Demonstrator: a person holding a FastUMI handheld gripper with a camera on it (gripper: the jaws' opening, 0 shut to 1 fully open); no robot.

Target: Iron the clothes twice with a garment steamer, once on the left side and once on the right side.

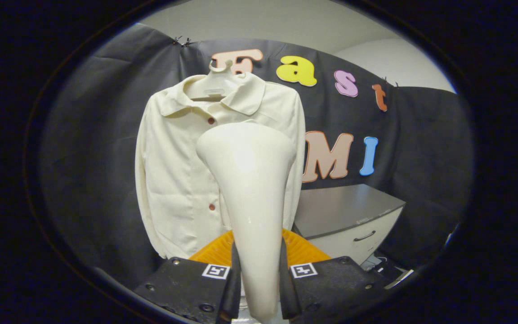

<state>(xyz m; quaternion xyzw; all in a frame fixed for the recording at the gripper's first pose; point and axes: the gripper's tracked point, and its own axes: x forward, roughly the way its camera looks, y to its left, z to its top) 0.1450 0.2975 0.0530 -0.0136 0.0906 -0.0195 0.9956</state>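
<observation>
A cream button-up shirt point(173, 171) hangs on a white hanger point(216, 83) against the black cloth wall. My gripper point(259, 279) is shut on the white garment steamer point(247, 180), both fingers pressing on its narrow handle. The steamer's wide head rises ahead of the fingers and covers the shirt's middle and right front. It looks held a little short of the fabric; I cannot tell whether it touches. An orange part point(306, 249) of the steamer shows behind the handle.
A low cabinet with a grey top point(344, 207) and a white drawer front with a handle point(364, 236) stands to the right of the shirt. The black cloth wall closes off the back and both sides.
</observation>
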